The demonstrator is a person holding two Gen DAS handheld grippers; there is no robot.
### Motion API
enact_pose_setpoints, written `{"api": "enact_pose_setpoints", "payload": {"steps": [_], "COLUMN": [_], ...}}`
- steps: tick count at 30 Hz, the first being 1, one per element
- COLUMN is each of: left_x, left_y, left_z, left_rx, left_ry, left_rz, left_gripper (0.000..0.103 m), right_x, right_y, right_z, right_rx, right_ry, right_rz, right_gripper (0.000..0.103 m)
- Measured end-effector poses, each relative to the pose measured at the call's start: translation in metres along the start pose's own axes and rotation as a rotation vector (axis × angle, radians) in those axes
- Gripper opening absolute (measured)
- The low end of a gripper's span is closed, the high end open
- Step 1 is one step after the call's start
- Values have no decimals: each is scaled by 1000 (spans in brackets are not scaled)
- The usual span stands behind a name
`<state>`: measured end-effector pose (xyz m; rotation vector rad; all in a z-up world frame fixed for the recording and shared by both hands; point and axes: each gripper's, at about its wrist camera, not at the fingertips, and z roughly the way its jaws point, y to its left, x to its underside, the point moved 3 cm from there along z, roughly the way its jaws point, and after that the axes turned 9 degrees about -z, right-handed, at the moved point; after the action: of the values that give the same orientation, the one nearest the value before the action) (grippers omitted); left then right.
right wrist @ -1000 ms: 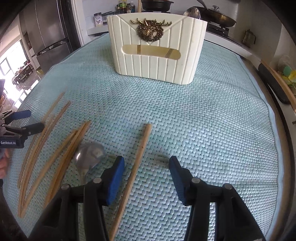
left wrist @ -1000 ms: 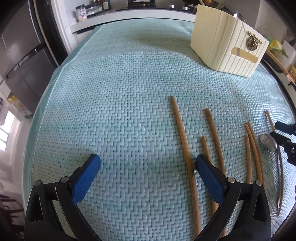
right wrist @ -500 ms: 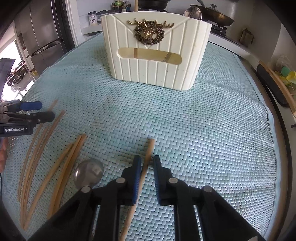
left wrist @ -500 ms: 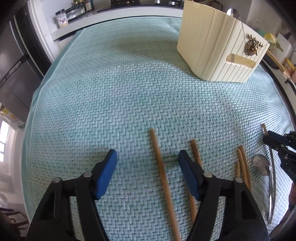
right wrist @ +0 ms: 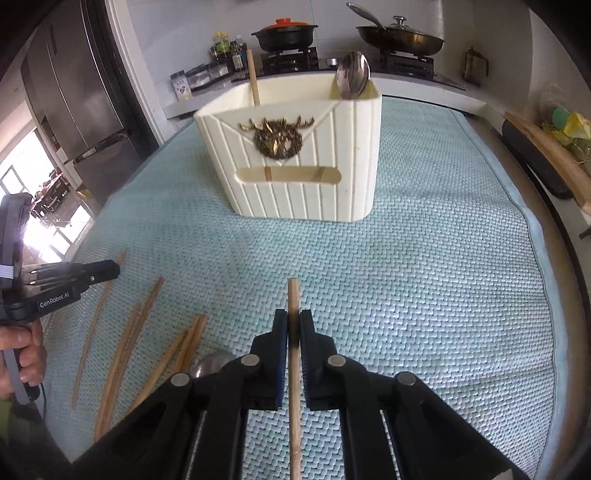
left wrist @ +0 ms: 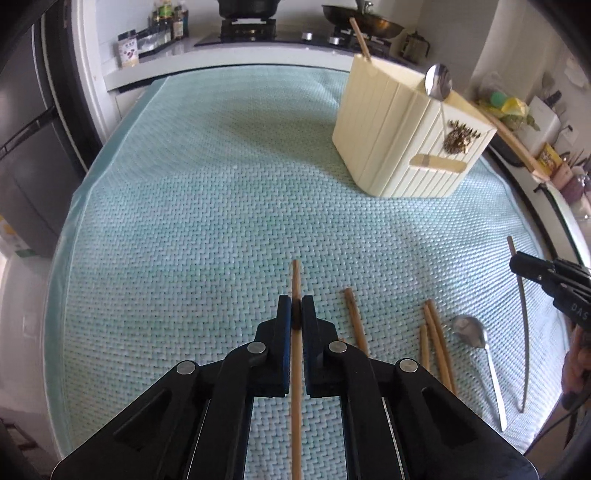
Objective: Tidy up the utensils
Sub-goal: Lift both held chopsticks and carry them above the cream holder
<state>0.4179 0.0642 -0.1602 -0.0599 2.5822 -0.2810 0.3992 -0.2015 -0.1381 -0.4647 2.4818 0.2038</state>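
Observation:
My left gripper [left wrist: 295, 308] is shut on a wooden chopstick [left wrist: 295, 277] that runs straight forward between its fingers, above the mat. My right gripper [right wrist: 293, 325] is shut on another wooden chopstick [right wrist: 293, 295] in the same way. The cream utensil holder [left wrist: 406, 147] [right wrist: 295, 162] stands upright ahead, with one chopstick [right wrist: 253, 79] and a metal spoon [right wrist: 352, 79] standing in it. Several loose chopsticks [left wrist: 434, 336] [right wrist: 125, 343] and a metal spoon [left wrist: 476, 343] lie on the mat between the two grippers.
A teal woven mat [left wrist: 207, 206] covers the table. Behind it is a counter with a stove, pots and jars [right wrist: 284, 33]. A fridge [right wrist: 85, 96] stands at the left. A wooden board and clutter [right wrist: 546, 155] lie along the right edge.
My left gripper went from wide open to shut on a chopstick and rose. My right gripper closed on its chopstick and lifted it; both views now sit higher above the mat.

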Motion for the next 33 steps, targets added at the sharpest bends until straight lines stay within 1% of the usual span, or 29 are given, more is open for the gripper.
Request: {"api": "enact_pose_setpoints", "payload": {"steps": [4,5,7,8,11,15,23,27,33], "left_x": [-3,5,2,1,-3,-5,-9,-14,-28], "left_y": [-10,-18,-22,-24,-27,-33,-51,-59,-68], "left_z": [-45,-62,-84,-95,-125,-157,-193,-204,-212], "left_rx": [35,43,66,78,108,143,184,204,228], "left_ry": [-80,-101,-138,-156,-212,-275,-366,-392,-417], "left_rz": [8,10,11,11,16,19,48,52,60], "left_gripper": [3,3,3,3,3,3,3,3,3], "right_x": [-13,-16,-20,-19,-17,-19,-30,-38,-56], "right_y": [2,4,9,16,22,32,47,50,49], "right_z": [-36,-45,-64,-75,-100,-125,-171,-190,-207], "right_rx": [-29,-34,-47,-53,-66,-67,-25,-8,10], "right_ry": [-76,-94,-128,-144,-186,-237,-369,-426,-482], "right_rz": [3,-1,-9,-10,-20,-40,-77,-80,-82], "right_gripper": [7,7,7,7,7,7,7,7,7]}}
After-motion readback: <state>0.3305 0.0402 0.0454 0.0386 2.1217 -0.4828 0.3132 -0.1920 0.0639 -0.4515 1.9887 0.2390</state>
